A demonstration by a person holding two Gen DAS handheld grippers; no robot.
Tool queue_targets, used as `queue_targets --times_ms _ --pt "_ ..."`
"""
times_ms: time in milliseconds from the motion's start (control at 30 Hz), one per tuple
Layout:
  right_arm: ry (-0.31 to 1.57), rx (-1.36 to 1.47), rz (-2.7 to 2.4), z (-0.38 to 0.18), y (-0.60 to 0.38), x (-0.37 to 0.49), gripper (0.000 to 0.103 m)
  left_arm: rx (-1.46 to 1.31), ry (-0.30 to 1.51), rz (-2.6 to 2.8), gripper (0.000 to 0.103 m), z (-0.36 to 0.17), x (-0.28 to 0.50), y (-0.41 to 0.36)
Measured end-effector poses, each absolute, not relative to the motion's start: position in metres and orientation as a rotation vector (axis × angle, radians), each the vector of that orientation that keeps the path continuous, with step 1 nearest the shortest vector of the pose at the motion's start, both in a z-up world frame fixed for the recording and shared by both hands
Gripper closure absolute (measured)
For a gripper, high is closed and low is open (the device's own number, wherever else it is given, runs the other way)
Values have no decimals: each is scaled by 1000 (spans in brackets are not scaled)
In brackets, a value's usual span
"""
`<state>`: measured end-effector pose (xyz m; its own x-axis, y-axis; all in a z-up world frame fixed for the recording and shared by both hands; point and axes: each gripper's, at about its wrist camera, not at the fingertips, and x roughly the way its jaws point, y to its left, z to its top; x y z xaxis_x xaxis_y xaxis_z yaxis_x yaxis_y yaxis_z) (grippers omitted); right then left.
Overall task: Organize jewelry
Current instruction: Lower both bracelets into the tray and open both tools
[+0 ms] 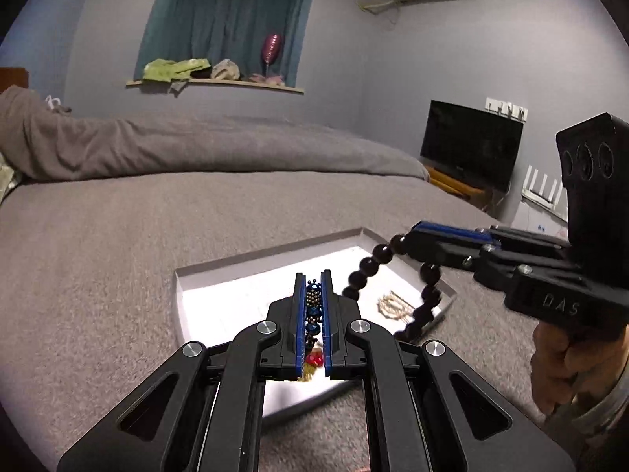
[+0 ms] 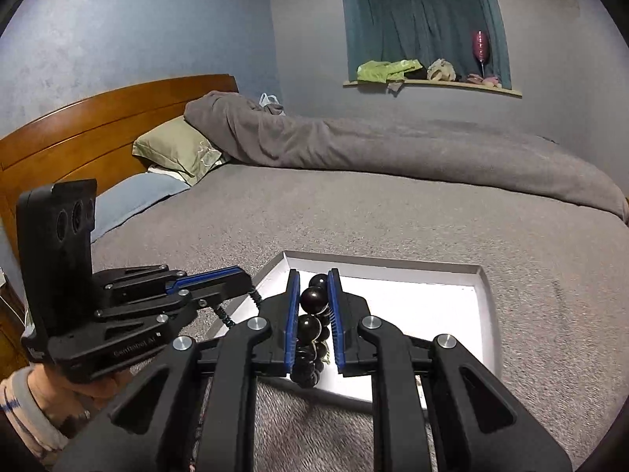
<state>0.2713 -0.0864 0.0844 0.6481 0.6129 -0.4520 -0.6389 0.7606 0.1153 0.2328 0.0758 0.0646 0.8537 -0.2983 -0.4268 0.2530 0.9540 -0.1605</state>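
Both grippers over white tray [image 1: 275,253], presumably to drop in: left gripper [image 1: 313,295] pinches blue-beaded piece [image 1: 313,308]; right gripper [image 2: 314,295] clamps dark bead bracelet [image 2: 313,299], loop dangling above tray.

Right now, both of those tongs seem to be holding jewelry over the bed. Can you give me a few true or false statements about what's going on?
1. The right tongs grip a string of large dark beads. True.
2. The left tongs are open and hold nothing. False: they are shut on a beaded piece with blue stones.
3. A shallow white tray lies on the grey bed cover. True.
4. The tray sits on a wooden desk. False: it rests on the bed.
5. A pale gold chain lies inside the tray. True.
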Motion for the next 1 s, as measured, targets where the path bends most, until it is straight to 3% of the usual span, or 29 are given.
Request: queue_targets --times_ms 433,500,600,667,700,733,1000 --pt "671 -43 566 22 -111 320 89 -98 650 -236 95 12 270 79" --pt "689 -45 545 16 -119 325 89 -93 662 -216 87 10 270 82" --pt "701 -53 520 13 -127 328 87 -71 662 -191 65 10 266 83" --pt "695 -55 516 14 -132 326 71 -71 652 -190 43 12 262 85" --pt "685 -59 509 16 -135 323 57 -68 644 -186 40 14 259 87" --pt "673 -64 508 18 -138 319 49 -64 639 -186 36 15 256 89" --pt "621 -79 548 30 -157 268 49 -82 615 -164 31 25 216 98"
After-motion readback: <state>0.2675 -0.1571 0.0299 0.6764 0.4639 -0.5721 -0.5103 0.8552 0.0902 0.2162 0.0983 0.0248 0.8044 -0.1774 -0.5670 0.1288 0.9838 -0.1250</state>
